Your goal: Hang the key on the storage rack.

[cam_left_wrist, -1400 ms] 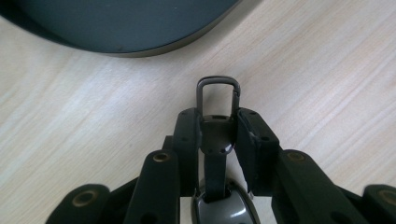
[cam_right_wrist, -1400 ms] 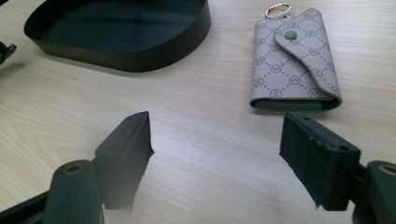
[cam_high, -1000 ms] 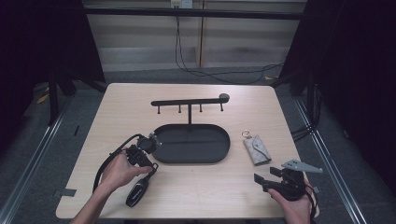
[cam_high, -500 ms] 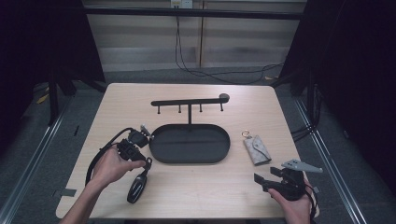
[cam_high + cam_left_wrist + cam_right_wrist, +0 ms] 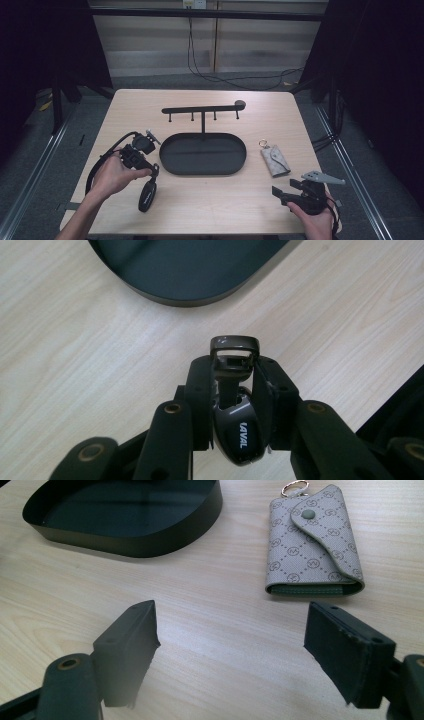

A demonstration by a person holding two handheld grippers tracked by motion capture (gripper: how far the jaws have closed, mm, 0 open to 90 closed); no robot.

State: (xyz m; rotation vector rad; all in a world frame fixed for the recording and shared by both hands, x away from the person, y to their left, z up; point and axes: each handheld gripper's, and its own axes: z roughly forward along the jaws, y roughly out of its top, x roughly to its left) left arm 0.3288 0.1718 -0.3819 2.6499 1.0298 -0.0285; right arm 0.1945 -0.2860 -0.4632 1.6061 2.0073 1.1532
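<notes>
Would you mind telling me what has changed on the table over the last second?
The left gripper, shut on the headphones, has lifted them and drawn slightly left, away from the tray. The right gripper stayed put, its empty jaws just opening. The key pouch and hook stand are unmoved.

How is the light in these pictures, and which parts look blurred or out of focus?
High view: the table is evenly lit, the surroundings are dark, and shadows are soft. Left gripper view: the headphones between the jaws are sharp, with a small shine on the metal, while the tray is slightly soft. Right gripper view: the near jaws are blurred; the key pouch is sharp.
</notes>
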